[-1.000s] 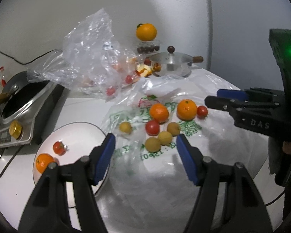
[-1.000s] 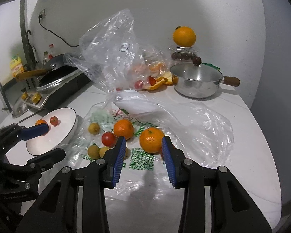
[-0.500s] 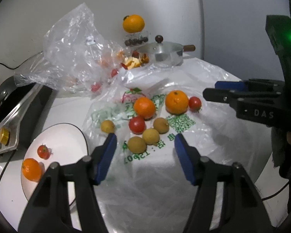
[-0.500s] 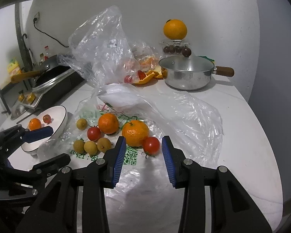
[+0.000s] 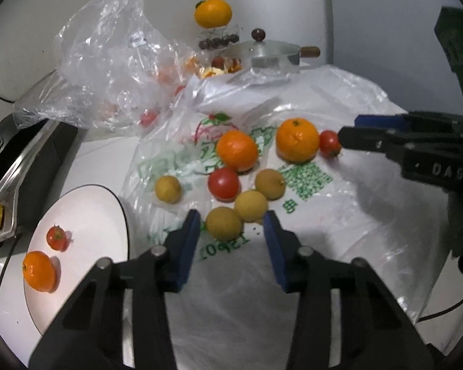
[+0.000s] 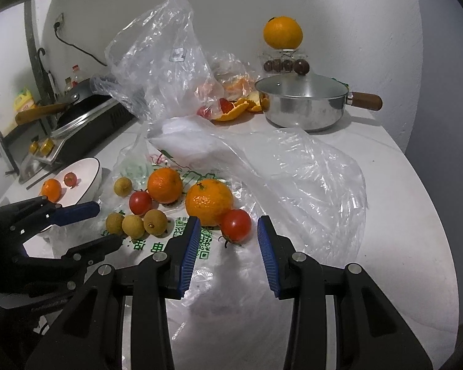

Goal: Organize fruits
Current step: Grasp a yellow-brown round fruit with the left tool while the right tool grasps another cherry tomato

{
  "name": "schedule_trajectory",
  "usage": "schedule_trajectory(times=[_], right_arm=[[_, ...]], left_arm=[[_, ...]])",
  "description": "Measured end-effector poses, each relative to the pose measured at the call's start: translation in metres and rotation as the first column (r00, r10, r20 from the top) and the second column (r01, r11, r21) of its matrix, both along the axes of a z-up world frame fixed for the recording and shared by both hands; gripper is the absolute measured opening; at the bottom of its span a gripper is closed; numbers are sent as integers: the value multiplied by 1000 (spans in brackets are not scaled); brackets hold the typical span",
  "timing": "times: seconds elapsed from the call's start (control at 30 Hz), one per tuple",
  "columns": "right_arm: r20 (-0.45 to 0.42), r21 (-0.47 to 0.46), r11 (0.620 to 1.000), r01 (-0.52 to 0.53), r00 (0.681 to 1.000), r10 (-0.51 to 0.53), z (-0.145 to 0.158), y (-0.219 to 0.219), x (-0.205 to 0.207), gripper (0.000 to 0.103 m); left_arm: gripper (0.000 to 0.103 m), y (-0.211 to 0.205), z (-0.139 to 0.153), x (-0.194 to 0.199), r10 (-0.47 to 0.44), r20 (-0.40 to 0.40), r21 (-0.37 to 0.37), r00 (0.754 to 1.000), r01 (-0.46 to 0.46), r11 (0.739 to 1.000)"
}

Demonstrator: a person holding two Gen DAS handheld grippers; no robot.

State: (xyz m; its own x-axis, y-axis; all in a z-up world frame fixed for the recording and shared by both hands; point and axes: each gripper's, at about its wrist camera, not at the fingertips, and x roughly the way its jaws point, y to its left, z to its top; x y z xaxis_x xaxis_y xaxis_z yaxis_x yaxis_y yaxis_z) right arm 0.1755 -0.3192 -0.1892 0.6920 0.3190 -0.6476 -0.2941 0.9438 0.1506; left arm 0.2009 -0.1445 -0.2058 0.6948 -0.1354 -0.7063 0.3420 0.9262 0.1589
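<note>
Two hand-held grippers work over a flattened plastic bag [image 5: 339,215] strewn with fruit. Compared with a second ago, both have come lower and closer to the fruit, which now fills more of each view.

The left gripper [image 5: 230,231] was spread wide a second ago; its jaws are now closing around a yellow-brown longan [image 5: 223,223], the nearest of three clustered together. The longan sits between the blue pads [image 5: 188,240] but they do not yet touch it — nothing is grasped.

The right gripper [image 6: 227,236] has kept the same narrow gap throughout. A red tomato [image 6: 236,225] now lies between its tips, touching a large orange [image 6: 208,202] behind it; the pads stand clear of the tomato — released, not clenched.

To the left, a white plate [image 5: 86,215] already holds one small orange and one small tomato, so sorting has likely just begun. Two oranges, two tomatoes and four longans remain on the bag. Both grippers look set for their next pick.
</note>
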Motion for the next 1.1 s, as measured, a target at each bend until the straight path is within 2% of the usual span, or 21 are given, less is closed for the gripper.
schedule_trajectory(times=[0.43, 0.73, 0.77, 0.83, 0.87, 1.1], right_arm=[[-53, -15, 1000, 2, 999, -3, -10, 5, 16, 41], [-114, -63, 998, 10, 993, -17, -19, 9, 28, 40], [-112, -68, 998, 11, 994, -18, -19, 10, 27, 39], [-105, -75, 997, 15, 994, -22, -20, 10, 27, 29], [-99, -79, 997, 18, 995, -26, -19, 10, 26, 28], [-60, -84, 996, 16, 998, -21, -12, 12, 18, 28]], left_arm=[[40, 1, -10, 11, -30, -40, 16, 999, 31, 999], [32, 0, -8, 10, -61, -41, -2, 997, 61, 998], [30, 0, -7, 9, -66, -33, -10, 997, 66, 998], [29, 0, -6, 6, -70, -23, -17, 997, 70, 997], [28, 0, -5, 5, -74, -18, -19, 997, 74, 997], [28, 0, -1, -4, -103, -4, -25, 995, 102, 994]])
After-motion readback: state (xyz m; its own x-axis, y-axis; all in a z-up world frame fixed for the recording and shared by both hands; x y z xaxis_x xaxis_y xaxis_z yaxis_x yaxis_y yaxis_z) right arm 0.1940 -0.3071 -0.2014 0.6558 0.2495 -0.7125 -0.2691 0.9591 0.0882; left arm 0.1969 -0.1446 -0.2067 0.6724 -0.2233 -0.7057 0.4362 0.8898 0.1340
